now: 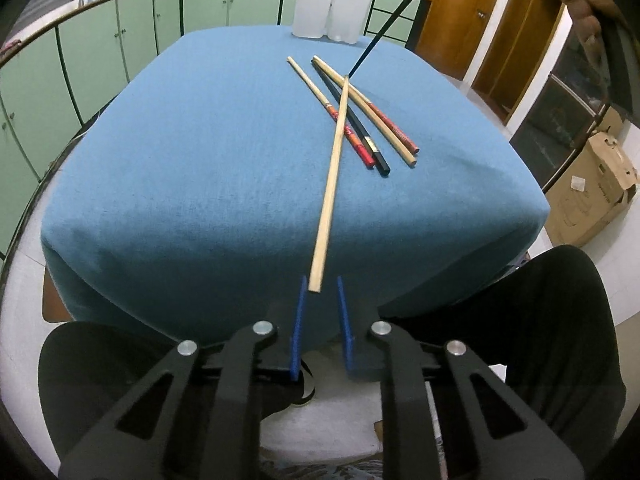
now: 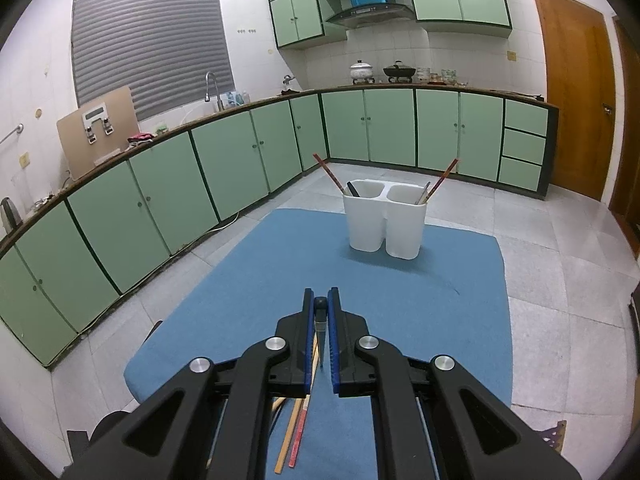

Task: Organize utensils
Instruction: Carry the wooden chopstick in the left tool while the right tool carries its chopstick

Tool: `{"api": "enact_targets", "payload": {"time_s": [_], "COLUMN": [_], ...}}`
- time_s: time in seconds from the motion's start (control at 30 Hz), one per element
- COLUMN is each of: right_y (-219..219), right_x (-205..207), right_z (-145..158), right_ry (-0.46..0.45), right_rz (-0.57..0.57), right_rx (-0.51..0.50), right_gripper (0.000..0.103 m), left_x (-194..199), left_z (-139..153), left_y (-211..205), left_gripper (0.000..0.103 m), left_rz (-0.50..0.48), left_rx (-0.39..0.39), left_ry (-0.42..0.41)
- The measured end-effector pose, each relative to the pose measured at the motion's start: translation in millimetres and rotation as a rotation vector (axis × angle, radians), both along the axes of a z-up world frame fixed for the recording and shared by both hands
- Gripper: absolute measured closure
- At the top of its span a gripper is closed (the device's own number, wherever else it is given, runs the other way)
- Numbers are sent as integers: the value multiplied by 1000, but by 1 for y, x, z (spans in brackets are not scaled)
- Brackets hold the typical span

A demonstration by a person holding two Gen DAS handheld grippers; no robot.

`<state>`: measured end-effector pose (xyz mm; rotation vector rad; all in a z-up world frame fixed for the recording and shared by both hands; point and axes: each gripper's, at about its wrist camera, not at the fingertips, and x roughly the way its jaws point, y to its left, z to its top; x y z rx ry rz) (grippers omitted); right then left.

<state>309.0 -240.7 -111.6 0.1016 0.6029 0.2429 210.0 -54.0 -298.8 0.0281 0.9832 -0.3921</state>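
A white two-compartment utensil holder [image 2: 385, 222] stands at the far end of the blue-clothed table [image 1: 180, 152]; it also shows in the left wrist view [image 1: 330, 10], with chopsticks sticking out of both compartments. Several chopsticks [image 1: 360, 120] lie crossed on the cloth. A long pale wooden chopstick [image 1: 330, 184] reaches from that pile to my left gripper [image 1: 322, 284], whose blue jaws stand apart around its near end without gripping it. My right gripper [image 2: 320, 300] is shut on a black chopstick [image 2: 320, 320], held high above the table; that chopstick shows in the left wrist view [image 1: 390, 20].
Green kitchen cabinets [image 2: 240, 168] run along the back and left. A wooden door [image 2: 576, 92] is at the right. A cardboard box [image 1: 592, 192] sits on the floor right of the table. A person's dark-clothed legs [image 1: 540, 320] are at the table's near edge.
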Motion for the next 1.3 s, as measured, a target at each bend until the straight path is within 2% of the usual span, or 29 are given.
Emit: {"api": "enact_targets", "payload": {"time_s": [0.1, 0.33, 0.43, 0.6, 0.93, 1.17, 1.3], "right_y": [0, -1, -1, 0, 2, 7, 9], "right_x": [-1, 0, -1, -1, 1, 5, 9], "right_z": [0, 0, -1, -1, 0, 2, 4], "right_ry": [0, 0, 1, 3, 4, 4, 5], "right_rz": [-2, -8, -14, -17, -19, -13, -13], "right_rx": [0, 0, 2, -2, -4, -24, -30], "right_gripper": [96, 96, 96, 96, 96, 96, 96], "left_x": [1, 0, -4, 0, 23, 59, 84], "left_z": [-2, 1, 12, 43, 130, 187, 202], "left_y": [-1, -1, -1, -1, 0, -3, -11], "left_gripper": [97, 97, 97, 97, 97, 97, 97], "left_rz": [-2, 0, 5, 11, 21, 12, -4], "left_rx": [-6, -26, -24, -27, -27, -64, -69], "left_ry": [13, -5, -53, -123, -306, -406, -423]}}
